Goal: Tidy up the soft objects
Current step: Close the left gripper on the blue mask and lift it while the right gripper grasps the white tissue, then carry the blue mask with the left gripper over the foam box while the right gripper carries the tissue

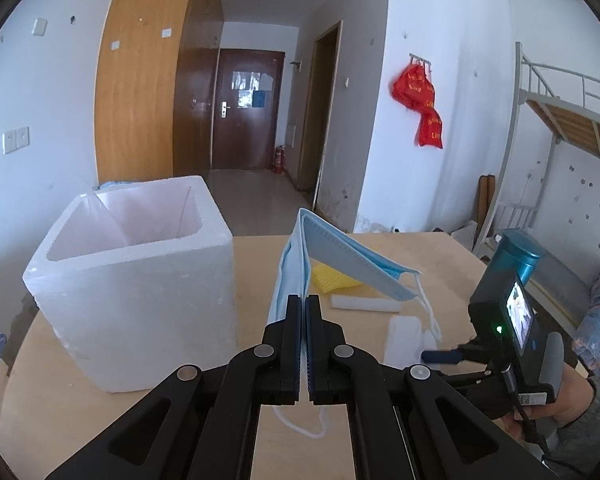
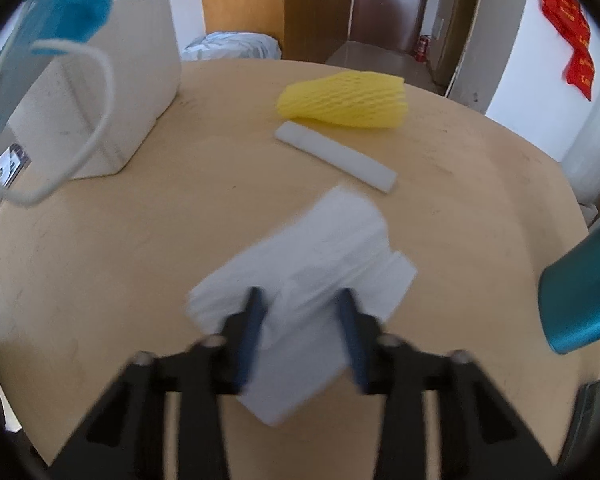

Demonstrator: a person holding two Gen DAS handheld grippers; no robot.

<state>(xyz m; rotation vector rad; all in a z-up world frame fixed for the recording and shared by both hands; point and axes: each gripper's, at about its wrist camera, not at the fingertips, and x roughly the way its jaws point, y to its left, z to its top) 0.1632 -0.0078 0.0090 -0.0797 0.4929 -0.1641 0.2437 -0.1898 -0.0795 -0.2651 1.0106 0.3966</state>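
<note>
In the right wrist view the white folded pad is blurred; the right gripper appears to be clamped on its near end, above the table. A pale blue face mask, folded, is pinched in the closed left gripper beside the foam box, its long axis pointing away.

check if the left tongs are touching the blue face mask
Touching: the left wrist view shows the left tongs shut on the blue face mask, lifted above the table.
</note>
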